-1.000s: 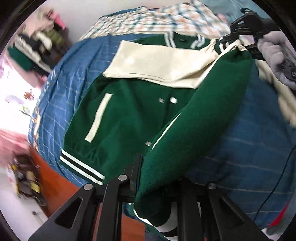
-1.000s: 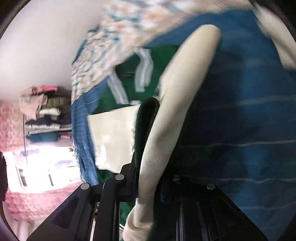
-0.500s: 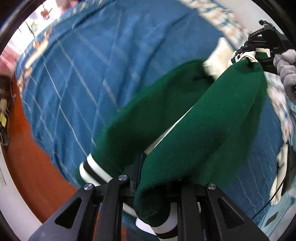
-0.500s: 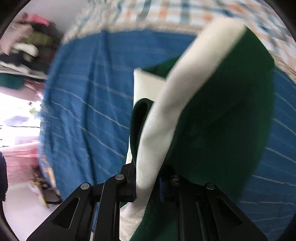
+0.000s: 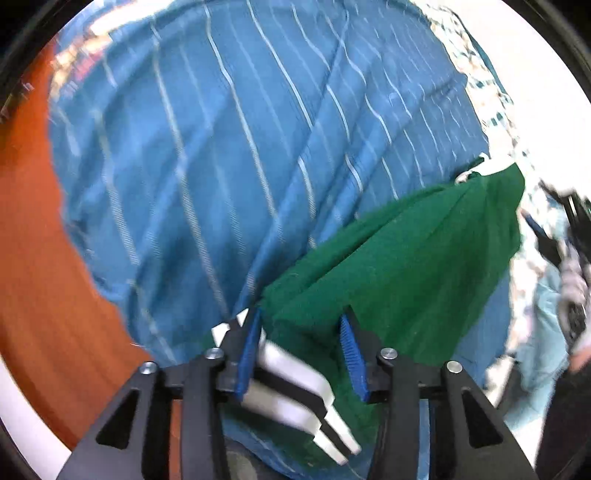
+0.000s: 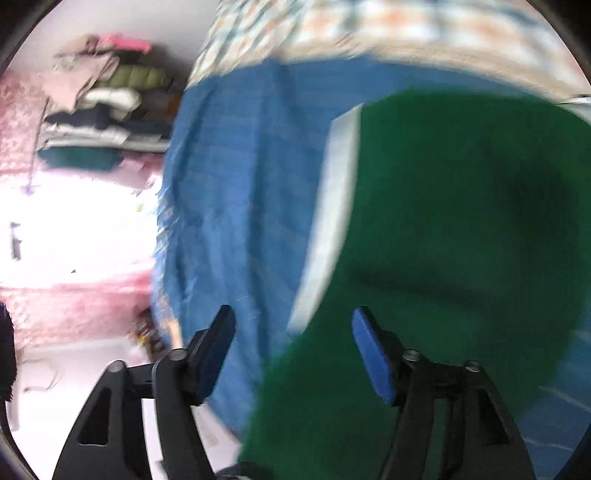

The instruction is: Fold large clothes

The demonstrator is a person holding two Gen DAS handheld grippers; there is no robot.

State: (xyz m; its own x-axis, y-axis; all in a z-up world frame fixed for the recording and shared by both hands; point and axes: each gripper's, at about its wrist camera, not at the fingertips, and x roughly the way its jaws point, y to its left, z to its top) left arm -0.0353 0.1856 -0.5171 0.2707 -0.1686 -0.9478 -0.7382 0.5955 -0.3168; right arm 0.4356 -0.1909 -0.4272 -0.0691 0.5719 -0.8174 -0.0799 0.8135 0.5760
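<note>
The green jacket [image 5: 406, 258] lies folded on the bed [image 5: 240, 147], on its blue striped cover, with a cream band [image 6: 328, 206] along 1 edge and a striped black-and-white cuff [image 5: 295, 384] at the near end. In the left wrist view the jacket sits near the bed's edge, where the orange floor [image 5: 40, 258] begins.

The left claw [image 5: 301, 354] stands released: its jaws have just been opening, and the cuff and green cloth lie between the 2 blue pads [image 5: 246, 354] without being pinched. The right claw [image 6: 295, 350] is also released, its jaws have just been opening too; green cloth and the blue cover show in the wide gap, with neither pad pressing on them.

Beyond the jacket a checked blanket [image 6: 369, 29] covers the far side of the bed. A stack of folded clothes [image 6: 107, 107] stands against the wall past the bed.
</note>
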